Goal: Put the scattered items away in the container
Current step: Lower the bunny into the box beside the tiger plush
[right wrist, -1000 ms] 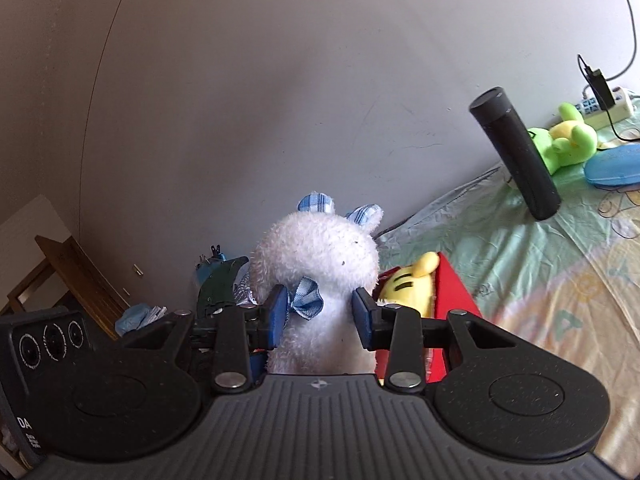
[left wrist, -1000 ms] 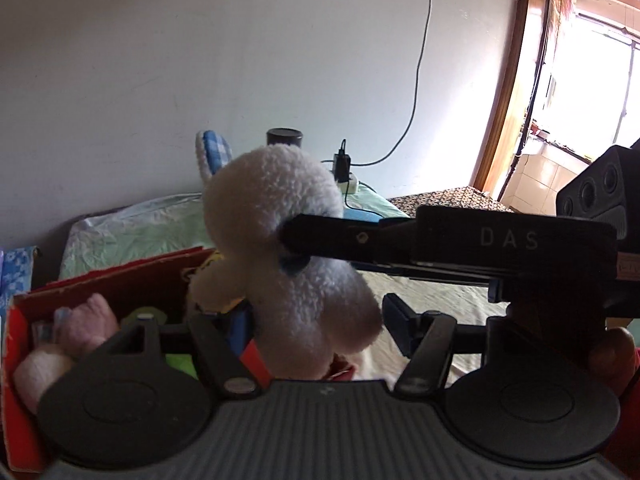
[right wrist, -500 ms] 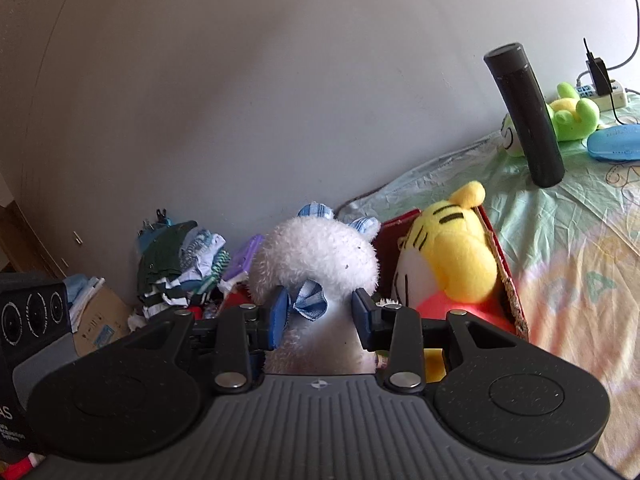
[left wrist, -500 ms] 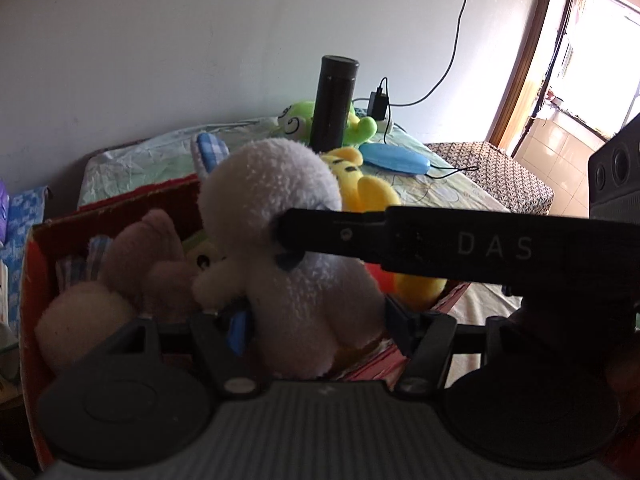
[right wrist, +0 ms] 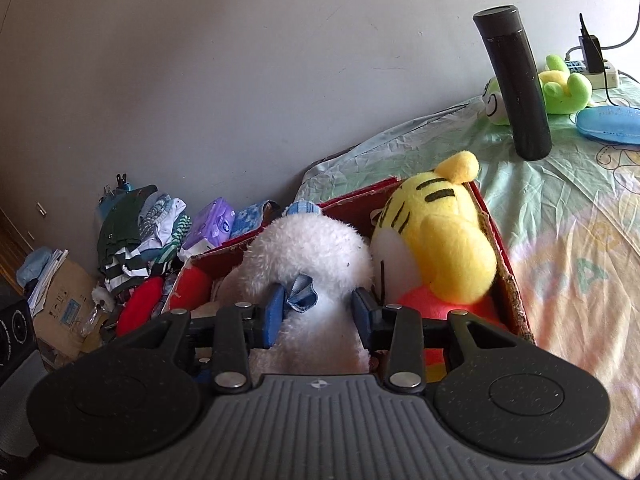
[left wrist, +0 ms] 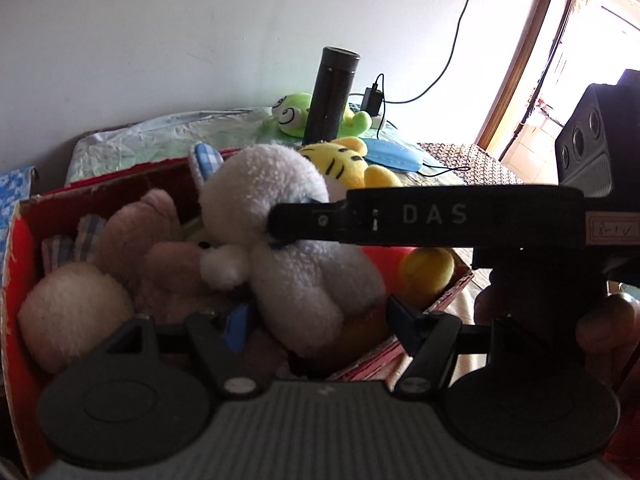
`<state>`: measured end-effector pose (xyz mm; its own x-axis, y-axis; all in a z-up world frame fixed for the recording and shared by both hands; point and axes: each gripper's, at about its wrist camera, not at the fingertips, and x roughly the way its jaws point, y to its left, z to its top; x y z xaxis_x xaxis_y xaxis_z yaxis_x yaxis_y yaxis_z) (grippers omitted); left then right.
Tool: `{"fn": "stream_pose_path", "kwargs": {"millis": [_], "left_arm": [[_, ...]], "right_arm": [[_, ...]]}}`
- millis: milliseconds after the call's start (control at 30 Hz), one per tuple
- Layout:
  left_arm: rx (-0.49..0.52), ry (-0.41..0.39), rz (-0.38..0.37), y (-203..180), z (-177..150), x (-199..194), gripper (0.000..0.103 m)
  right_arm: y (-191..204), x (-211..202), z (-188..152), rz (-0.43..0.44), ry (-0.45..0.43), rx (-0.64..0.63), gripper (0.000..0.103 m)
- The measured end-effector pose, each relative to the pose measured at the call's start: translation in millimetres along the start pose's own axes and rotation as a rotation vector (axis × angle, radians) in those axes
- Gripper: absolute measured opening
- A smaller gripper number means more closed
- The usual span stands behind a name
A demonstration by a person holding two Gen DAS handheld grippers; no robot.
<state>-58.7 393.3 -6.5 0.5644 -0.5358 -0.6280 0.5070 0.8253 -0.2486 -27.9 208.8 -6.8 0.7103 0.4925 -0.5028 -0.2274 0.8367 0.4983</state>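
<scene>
A white plush bunny [left wrist: 304, 280] with a blue bow sits in the red cardboard box [left wrist: 24, 248], among a pink plush [left wrist: 152, 248] and a cream plush [left wrist: 72, 312]. My right gripper [right wrist: 318, 312] is shut on the bunny [right wrist: 312, 256] at its neck, and its black finger [left wrist: 400, 216] crosses the left wrist view. My left gripper [left wrist: 318, 322] straddles the bunny's lower body. Its jaws are opening, and the right pad [left wrist: 400, 318] stands off the fur. A yellow tiger plush [right wrist: 440, 240] leans in the box [right wrist: 504, 264] beside the bunny.
On the bed beyond the box stand a black flask [right wrist: 516, 88], a green frog plush [right wrist: 564, 88], a blue case [right wrist: 608, 118] and a power strip [right wrist: 592, 60] with a cable. Piled clothes [right wrist: 140, 232] and a brown carton [right wrist: 60, 296] lie left of the bed.
Both grippers have come down and forward with the bunny, which now sits inside the red box. The left jaws have widened a little.
</scene>
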Motion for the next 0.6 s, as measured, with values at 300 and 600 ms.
{"fn": "stream_pose_path", "kwargs": {"millis": [300, 600], "left_arm": [[0.020, -0.060, 0.034, -3.1, -3.2, -37.3, 0.085], [-0.006, -0.148, 0.227, -8.7, -1.5, -75.2, 0.098]], "right_arm": [[11.6, -21.1, 0.4, -0.014, -0.022, -0.016, 0.052], [29.2, -61.1, -1.7, -0.192, -0.082, -0.090, 0.052]]}}
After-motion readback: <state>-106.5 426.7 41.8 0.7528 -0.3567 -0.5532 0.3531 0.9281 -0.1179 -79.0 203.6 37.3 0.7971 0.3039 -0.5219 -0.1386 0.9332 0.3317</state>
